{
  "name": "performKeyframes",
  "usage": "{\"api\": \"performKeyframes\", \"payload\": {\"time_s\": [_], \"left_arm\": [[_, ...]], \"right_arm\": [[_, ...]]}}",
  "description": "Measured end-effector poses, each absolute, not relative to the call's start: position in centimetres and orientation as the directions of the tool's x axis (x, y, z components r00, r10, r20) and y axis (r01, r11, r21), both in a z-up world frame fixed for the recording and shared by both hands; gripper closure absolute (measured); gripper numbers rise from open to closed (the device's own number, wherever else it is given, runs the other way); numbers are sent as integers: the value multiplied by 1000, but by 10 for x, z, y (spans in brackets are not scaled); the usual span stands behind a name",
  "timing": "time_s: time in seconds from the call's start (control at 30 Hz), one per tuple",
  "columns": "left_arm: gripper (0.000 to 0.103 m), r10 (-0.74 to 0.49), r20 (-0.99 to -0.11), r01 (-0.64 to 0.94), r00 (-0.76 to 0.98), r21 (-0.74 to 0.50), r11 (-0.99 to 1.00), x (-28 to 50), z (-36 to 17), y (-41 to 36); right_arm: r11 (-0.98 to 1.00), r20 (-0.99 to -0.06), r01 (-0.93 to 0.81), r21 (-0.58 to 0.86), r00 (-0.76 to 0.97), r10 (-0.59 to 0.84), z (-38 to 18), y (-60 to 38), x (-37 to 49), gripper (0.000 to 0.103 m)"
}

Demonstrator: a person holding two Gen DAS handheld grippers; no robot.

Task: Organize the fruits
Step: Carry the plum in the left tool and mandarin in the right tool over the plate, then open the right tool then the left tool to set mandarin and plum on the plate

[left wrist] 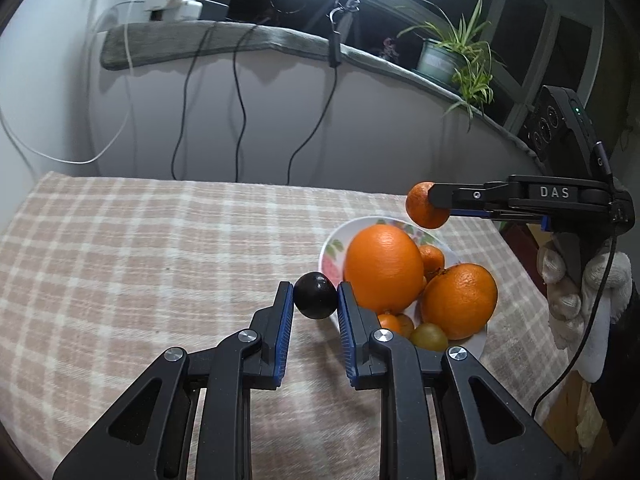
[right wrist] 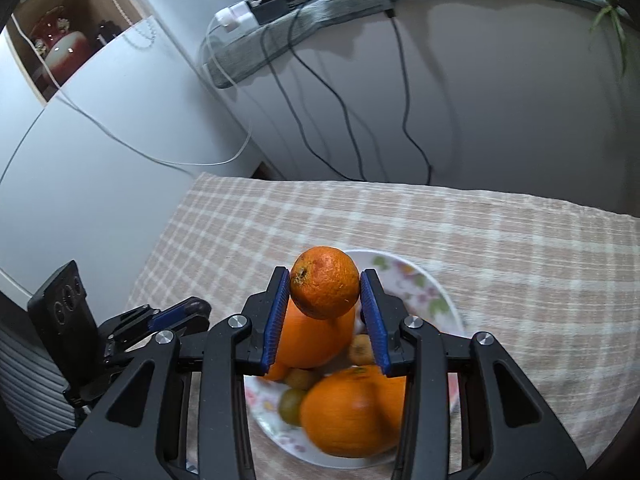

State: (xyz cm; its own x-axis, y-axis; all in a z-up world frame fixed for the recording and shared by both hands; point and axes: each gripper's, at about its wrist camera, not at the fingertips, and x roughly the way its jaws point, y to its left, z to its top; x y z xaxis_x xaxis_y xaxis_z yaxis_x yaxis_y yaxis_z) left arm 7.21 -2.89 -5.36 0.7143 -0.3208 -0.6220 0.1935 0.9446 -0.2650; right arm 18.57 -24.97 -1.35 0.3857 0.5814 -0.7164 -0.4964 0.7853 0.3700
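Note:
A floral plate [left wrist: 334, 248] [right wrist: 424, 284] on the checked tablecloth holds two big oranges [left wrist: 384, 268] [right wrist: 348, 412], small mandarins and greenish fruits [left wrist: 430, 336]. My left gripper [left wrist: 314, 294] is shut on a dark plum [left wrist: 315, 295], held just left of the plate's rim. My right gripper [right wrist: 325, 288] is shut on a small mandarin [right wrist: 325, 282], held above the plate's far side; it also shows in the left wrist view [left wrist: 427, 205].
The checked tablecloth [left wrist: 140, 248] covers the table. A wall with hanging cables [left wrist: 240, 92] stands behind. A potted plant [left wrist: 448, 56] sits on the sill at the right. A white cabinet [right wrist: 80, 152] stands at the left.

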Motion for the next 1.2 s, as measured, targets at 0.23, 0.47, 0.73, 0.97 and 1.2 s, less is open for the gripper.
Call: {"api": "performKeyframes", "payload": {"time_s": [0.23,0.47,0.73,0.97,1.2], "left_arm": [[83,-333,-634,222,698,-250,942,79,-56,-44],[83,-336,-648,240,684,-235,942,85,-59,-55],[83,-334,-652,242,680,-230,942,88,-59,-58],[83,-341,-654,249,675,-232,940,90,-61,-59],[82,-346,-656,253,671,-236,938,91,-62,-58]], "right_arm": [[808,-735,-466,360,392,554,-25,-258,196,65],[819,-748,-456,349,391,536,-33,-259,202,65],[827,-760,-445,342,387,522,-38,-259,205,65],[830,-772,-451,329,377,511,-43,-253,206,65],[830,-778,-455,322,372,506,-45,-251,208,64]]}}
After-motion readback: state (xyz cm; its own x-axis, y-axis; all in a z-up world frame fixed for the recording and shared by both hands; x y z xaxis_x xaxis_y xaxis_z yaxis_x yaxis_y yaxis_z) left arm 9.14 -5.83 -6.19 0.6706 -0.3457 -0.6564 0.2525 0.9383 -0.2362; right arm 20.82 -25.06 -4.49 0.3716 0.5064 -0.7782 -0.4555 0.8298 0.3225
